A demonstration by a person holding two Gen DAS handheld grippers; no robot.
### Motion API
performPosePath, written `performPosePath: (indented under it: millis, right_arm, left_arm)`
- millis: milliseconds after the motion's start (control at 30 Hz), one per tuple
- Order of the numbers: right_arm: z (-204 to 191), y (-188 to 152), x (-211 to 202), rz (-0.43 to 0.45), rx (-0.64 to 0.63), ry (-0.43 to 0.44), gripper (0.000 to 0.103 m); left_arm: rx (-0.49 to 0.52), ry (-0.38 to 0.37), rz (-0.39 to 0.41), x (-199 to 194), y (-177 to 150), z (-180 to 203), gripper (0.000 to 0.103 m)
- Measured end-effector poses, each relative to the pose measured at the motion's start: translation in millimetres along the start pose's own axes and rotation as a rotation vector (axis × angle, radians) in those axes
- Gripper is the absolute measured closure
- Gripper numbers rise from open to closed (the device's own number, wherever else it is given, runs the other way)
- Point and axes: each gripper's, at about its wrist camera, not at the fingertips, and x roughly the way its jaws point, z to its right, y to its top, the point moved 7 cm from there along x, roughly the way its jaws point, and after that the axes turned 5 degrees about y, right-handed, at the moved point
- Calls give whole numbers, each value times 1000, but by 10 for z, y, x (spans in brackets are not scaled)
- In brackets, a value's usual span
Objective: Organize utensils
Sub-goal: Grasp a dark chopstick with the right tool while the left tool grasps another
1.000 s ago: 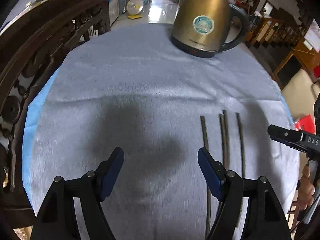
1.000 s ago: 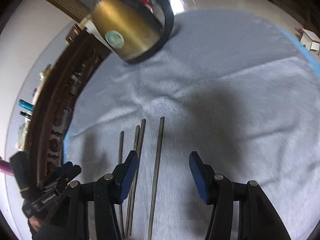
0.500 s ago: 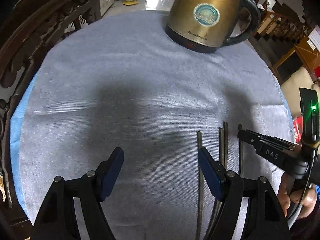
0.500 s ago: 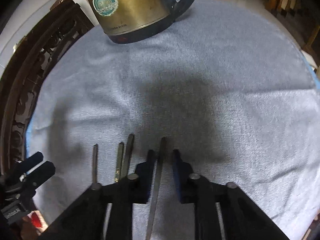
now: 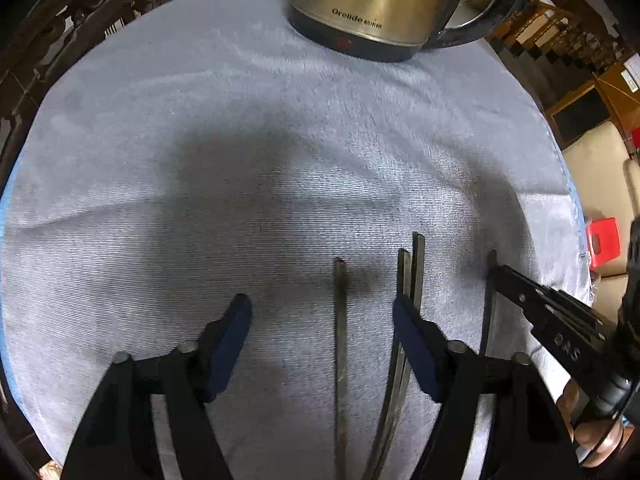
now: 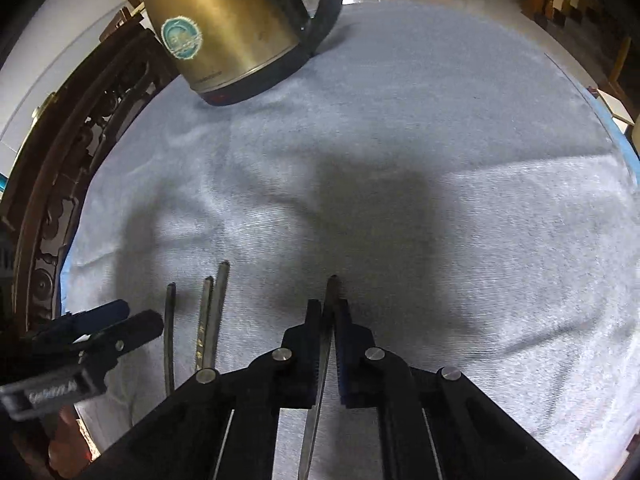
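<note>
The right tongs (image 6: 329, 312) are clamping a single dark chopstick (image 6: 331, 286) at lower centre. Three further chopsticks (image 6: 208, 312) are lying just left of it on the grey cloth (image 6: 440, 140) covering the desk. The left tongs (image 6: 120, 320) are entering at lower left. A brass kettle (image 6: 224, 20) is standing at upper left.

left tool (image 5: 322, 320) – closing, angled down | right tool (image 6: 329, 314) – clamped
</note>
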Motion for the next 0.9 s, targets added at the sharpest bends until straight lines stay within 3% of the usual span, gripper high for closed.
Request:
performPosePath:
  millis: [67, 133, 300, 500, 567, 667, 900]
  right_arm:
    - [18, -12, -40, -1, 3, 8, 96]
    - [37, -29, -50, -2, 6, 23, 96]
    - [85, -75, -60, 4, 3, 52, 96]
    - [91, -89, -69, -5, -13, 36, 95]
    - [57, -81, -57, -7, -32, 12, 93]
    - [35, -77, -62, 9, -52, 1, 93]
    - [28, -166, -185, 45, -54, 45, 96]
  left_arm:
    - [5, 17, -24, 69, 1, 33, 53]
    - [24, 39, -14, 98, 39, 82, 56]
    - [24, 61, -11, 147, 133, 153, 56]
    - [101, 124, 40, 172, 155, 340, 60]
    - [115, 138, 56, 166, 145, 363, 79]
    - [110, 124, 67, 170, 170, 336, 96]
    - [71, 77, 124, -1, 39, 189, 97]
